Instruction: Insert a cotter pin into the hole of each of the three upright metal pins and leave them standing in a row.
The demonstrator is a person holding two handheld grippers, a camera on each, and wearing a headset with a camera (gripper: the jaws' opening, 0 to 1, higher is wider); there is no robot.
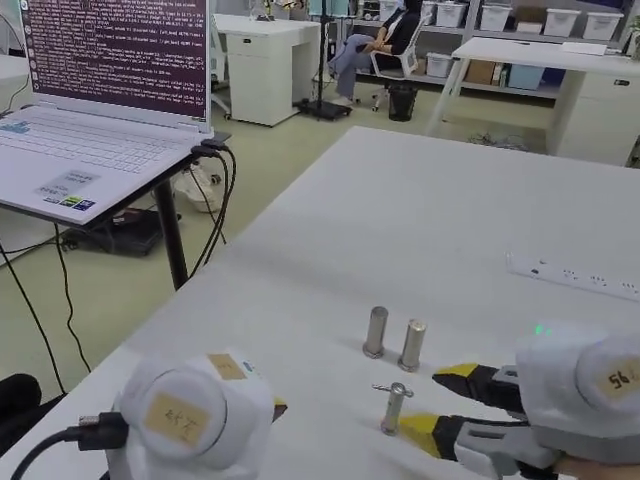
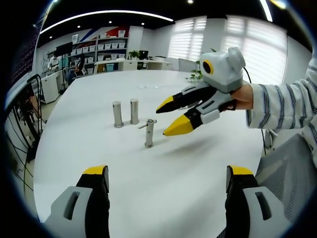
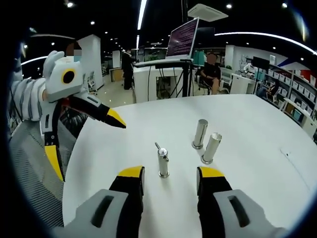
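Three upright metal pins stand on the white table (image 1: 420,220). Two bare pins (image 1: 375,332) (image 1: 412,345) are side by side. The third pin (image 1: 394,408) stands nearer to me, with a cotter pin (image 1: 385,388) through its top. My right gripper (image 1: 438,398) is open, its yellow tips just right of that pin without touching it. In the right gripper view the pin (image 3: 163,162) with its cotter pin (image 3: 158,147) stands just ahead of the gap of the right gripper (image 3: 171,173). My left gripper (image 2: 168,171) is open and empty, well back from the pins (image 2: 149,133).
A white power strip (image 1: 575,275) lies at the table's far right. A laptop (image 1: 90,110) sits on a stand left of the table, cables hanging. The table's left edge runs diagonally near my left gripper (image 1: 195,415). A person sits far behind.
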